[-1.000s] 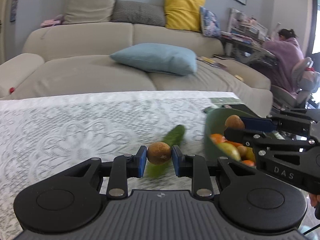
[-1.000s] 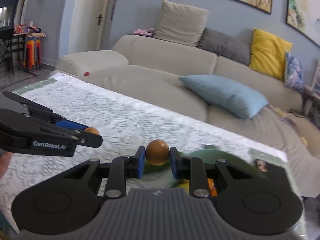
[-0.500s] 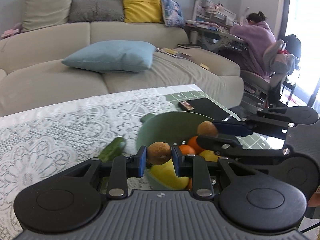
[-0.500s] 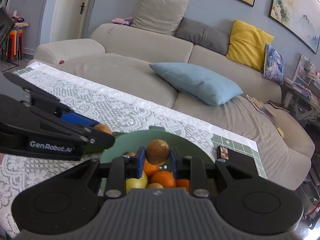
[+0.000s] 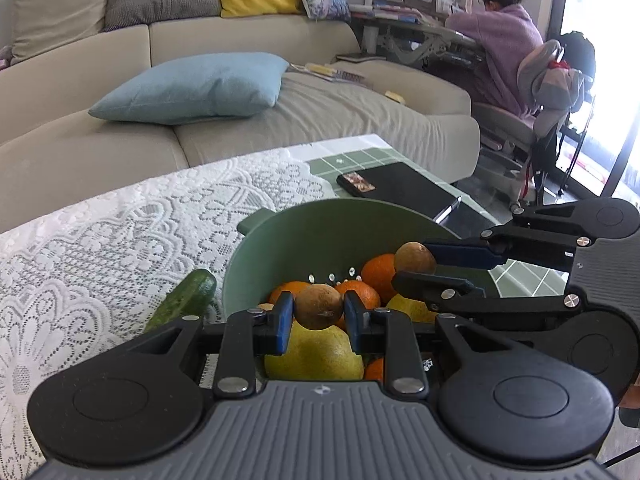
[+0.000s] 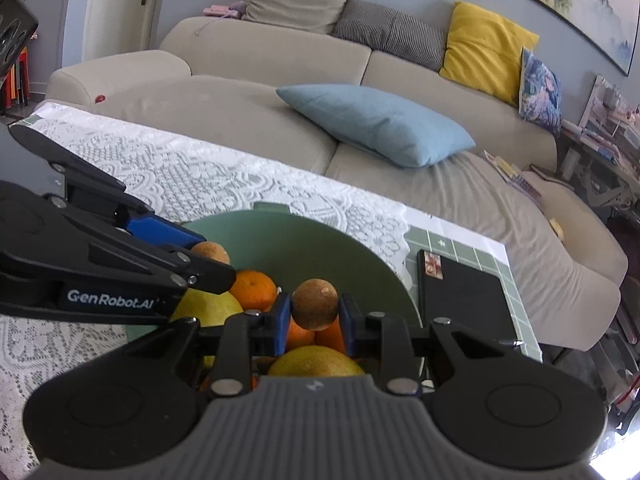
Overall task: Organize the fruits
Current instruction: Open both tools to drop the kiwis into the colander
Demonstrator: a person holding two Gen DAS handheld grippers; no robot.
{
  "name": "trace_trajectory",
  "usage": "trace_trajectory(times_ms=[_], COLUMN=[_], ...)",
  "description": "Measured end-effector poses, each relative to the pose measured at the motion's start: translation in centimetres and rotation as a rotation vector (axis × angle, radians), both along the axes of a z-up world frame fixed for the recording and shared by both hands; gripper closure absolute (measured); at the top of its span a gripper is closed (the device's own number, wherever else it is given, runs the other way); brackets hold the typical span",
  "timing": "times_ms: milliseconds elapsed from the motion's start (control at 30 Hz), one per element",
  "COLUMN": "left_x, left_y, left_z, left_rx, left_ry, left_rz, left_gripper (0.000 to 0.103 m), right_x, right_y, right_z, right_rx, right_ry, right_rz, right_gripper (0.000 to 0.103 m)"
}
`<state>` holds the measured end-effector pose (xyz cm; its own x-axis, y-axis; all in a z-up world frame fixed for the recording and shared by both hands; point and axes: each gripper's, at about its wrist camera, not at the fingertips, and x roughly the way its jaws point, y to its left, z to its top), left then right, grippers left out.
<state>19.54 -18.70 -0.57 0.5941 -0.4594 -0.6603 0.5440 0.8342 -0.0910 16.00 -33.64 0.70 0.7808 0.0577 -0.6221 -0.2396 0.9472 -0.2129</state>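
Observation:
A green colander bowl (image 5: 312,232) (image 6: 320,240) sits on the lace tablecloth and holds oranges (image 5: 380,270) (image 6: 254,288) and yellow-green fruits (image 5: 316,352) (image 6: 208,310). My left gripper (image 5: 318,316) is shut on a small brown round fruit (image 5: 319,306) just above the bowl's near side. My right gripper (image 6: 314,316) is shut on a second brown round fruit (image 6: 315,303), also over the bowl. In the left wrist view the right gripper's fruit (image 5: 415,258) shows from the side; in the right wrist view the left one's fruit (image 6: 210,252) peeks out.
A green cucumber (image 5: 182,300) lies on the cloth left of the bowl. A black tablet or notebook (image 5: 400,188) (image 6: 460,296) rests on the green grid mat past the bowl, near the table edge. Behind stands a beige sofa with a blue cushion (image 6: 376,120). A person sits at a desk (image 5: 496,36).
Both grippers have swung toward the bowl with their brown fruits and now hover over it, lower and closer together. The cucumber has slid to the left of the left wrist view.

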Motion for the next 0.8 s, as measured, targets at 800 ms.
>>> trace_trajectory(times_ms=[800], left_x=[0.7], left_y=[-0.3], left_z=[-1.0], left_rx=[0.003], left_ry=[0.028], left_rz=[-0.009], left_gripper=[0.057], right_x=[0.7], right_y=[-0.1], right_z=[-1.7], right_rx=[0.007], right_ry=[0.052], right_rz=[0.000], right_gripper=[0.080])
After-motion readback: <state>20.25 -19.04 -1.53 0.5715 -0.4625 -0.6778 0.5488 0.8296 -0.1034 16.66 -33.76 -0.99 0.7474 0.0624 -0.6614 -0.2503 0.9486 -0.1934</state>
